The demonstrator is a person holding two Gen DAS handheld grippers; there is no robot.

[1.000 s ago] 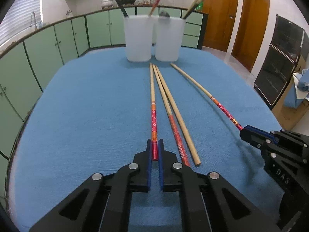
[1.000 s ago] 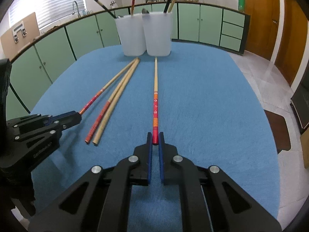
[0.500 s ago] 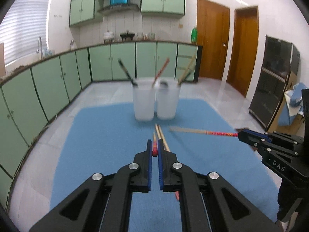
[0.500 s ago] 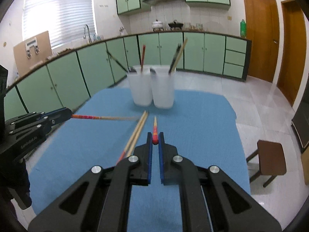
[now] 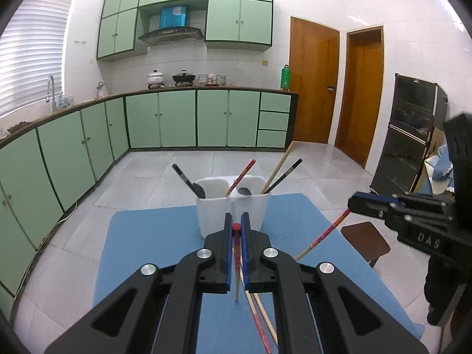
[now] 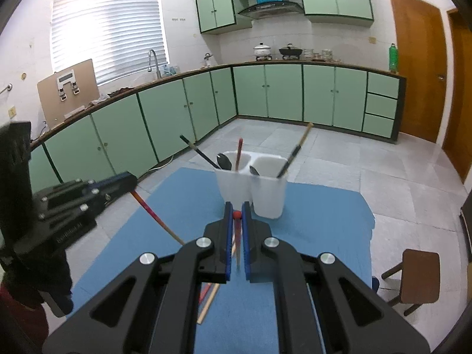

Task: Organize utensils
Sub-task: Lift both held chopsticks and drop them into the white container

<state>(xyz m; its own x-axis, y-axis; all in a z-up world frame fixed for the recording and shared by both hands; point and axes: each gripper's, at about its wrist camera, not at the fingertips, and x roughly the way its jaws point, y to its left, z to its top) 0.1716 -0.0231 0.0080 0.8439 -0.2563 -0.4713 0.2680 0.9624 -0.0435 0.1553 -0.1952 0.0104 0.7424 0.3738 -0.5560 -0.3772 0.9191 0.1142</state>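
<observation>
Left jaws: the left gripper (image 5: 235, 226) has its jaws pinching a red-tipped chopstick (image 5: 236, 268), red end up between the blue pads (image 5: 227, 253), pale tip hanging down below them, clear of the cloth.
Right jaws: the right gripper (image 6: 236, 215) has its jaws pinching a second red-tipped chopstick (image 6: 237, 242) the same way, red end at the jaw tips, shaft hanging nearly straight down.
Each gripper from the other camera: the right gripper (image 5: 358, 203) shows to the right of the left jaws with its chopstick (image 5: 321, 234) slanting down toward the bench; the left gripper (image 6: 129, 180) shows to the left of the right jaws with its chopstick (image 6: 156, 216) slanting down likewise.
Below the jaws: 2 loose chopsticks (image 5: 259, 318) lie side by side on the blue cloth (image 5: 147, 250) covering the bench, one red-ended, one plain.
Ahead of the jaws: 2 white cups (image 5: 216, 206) stand touching each other on the far part of the cloth.
In the cups: dark spoons, 1 red chopstick (image 5: 240, 177), 1 plain wooden and 1 black chopstick (image 5: 283, 175) lean out.
Beyond the bench: green cabinets (image 5: 177, 118), tiled floor, wooden doors (image 5: 312, 82), a brown stool (image 6: 419, 277) to the right.
</observation>
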